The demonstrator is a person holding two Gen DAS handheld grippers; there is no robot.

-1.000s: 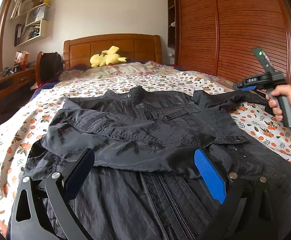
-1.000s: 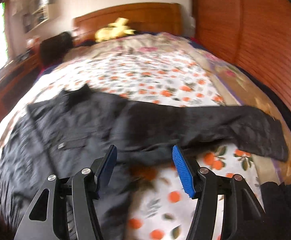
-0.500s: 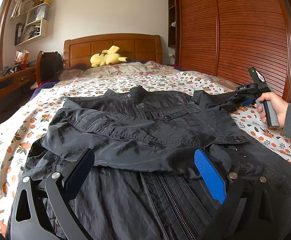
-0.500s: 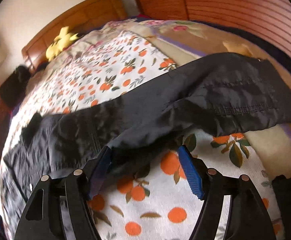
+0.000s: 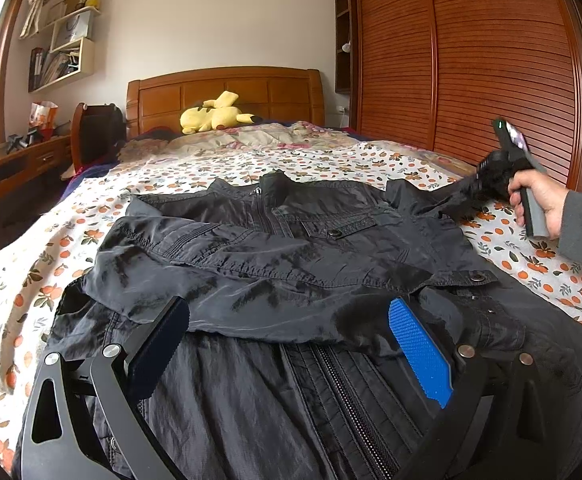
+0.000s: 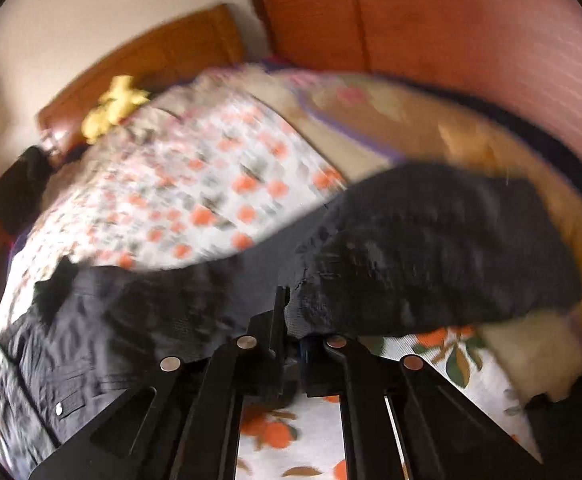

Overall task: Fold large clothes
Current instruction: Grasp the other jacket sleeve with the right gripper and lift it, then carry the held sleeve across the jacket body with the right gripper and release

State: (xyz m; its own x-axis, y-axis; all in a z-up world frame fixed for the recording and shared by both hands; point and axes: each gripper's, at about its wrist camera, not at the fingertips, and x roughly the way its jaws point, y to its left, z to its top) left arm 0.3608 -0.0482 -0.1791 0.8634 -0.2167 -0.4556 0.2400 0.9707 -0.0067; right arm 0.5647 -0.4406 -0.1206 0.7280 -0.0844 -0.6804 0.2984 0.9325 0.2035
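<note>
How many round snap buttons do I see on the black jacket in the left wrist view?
2. One snap button sits on the chest pocket flap near the zipper; the other snap button is on the cuff tab of the folded sleeve. Others may be hidden under folds.

The left camera sits low over the jacket [image 5: 275,264], looking up the bed [image 5: 219,164]. The right one (blurry) looks close at its sleeve [image 6: 431,248]. Both see the headboard [image 5: 227,88]

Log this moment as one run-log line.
stage: sleeve fold | right tongs: shut on jacket sleeve | left tongs: open over black jacket, not gripping | surface: floral bedspread
</note>
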